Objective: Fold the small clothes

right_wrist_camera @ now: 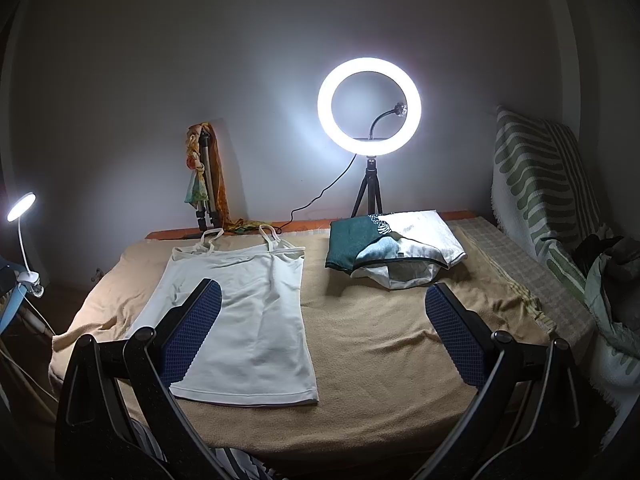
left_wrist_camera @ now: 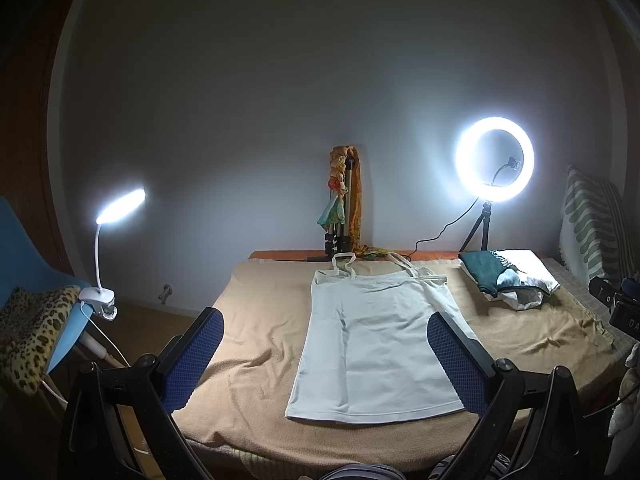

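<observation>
1. On the far left, a clip-on lamp shines from a blue chair draped with a leopard-print cloth; none of it bears writing that I can read.
2. Nearer the middle, the left gripper hovers above the near edge of the bed, its jaws spread wide and holding nothing; the blue pads frame the garment without touching it.
3. Between those jaws, the white camisole lies flat and face up on the tan blanket, straps toward the wall and hem toward the person. It shows no fold, so I judge this piece not yet begun: sides and length both remain to be folded.
4. Behind it, a folded tripod hung with a patterned scarf leans at the wall.
5. Right of the camisole and well apart from it, a stack of folded clothes, teal and white, sits near the far right corner of the bed; it looks like finished work, though I cannot tell how many pieces it holds. A small dark tag on its edge is too small to read.
6. Above it glows the ring light on a small tripod.
7. Over bare blanket, the right gripper is likewise wide open and empty.
8. At the far right of the left wrist view, a dark device shows pale letters, perhaps "DA", cut off by the edge.
</observation>
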